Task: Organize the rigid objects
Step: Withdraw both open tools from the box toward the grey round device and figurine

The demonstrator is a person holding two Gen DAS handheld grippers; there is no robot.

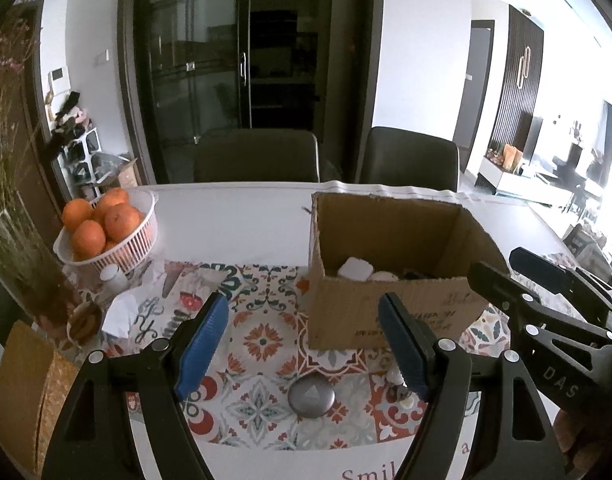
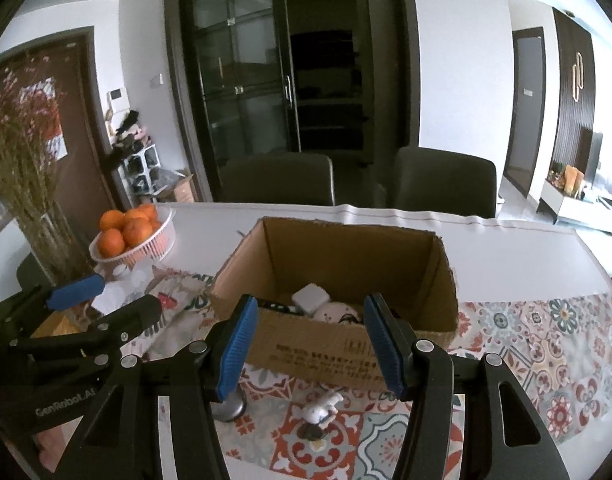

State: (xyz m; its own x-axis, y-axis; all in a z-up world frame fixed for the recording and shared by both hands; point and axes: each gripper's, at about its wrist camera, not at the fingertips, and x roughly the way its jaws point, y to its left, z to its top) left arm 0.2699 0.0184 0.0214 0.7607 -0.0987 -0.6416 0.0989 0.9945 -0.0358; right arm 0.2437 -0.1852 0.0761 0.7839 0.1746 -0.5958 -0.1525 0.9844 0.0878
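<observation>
My left tool spread and empty above the grey round piece on the worktop, my right tool spread above the white figurine, cardboard box just behind both.

The left claw gapes empty above a grey disc before the cardboard box.

Left gripper and right gripper side by side, jaws spread, empty.
</observation>
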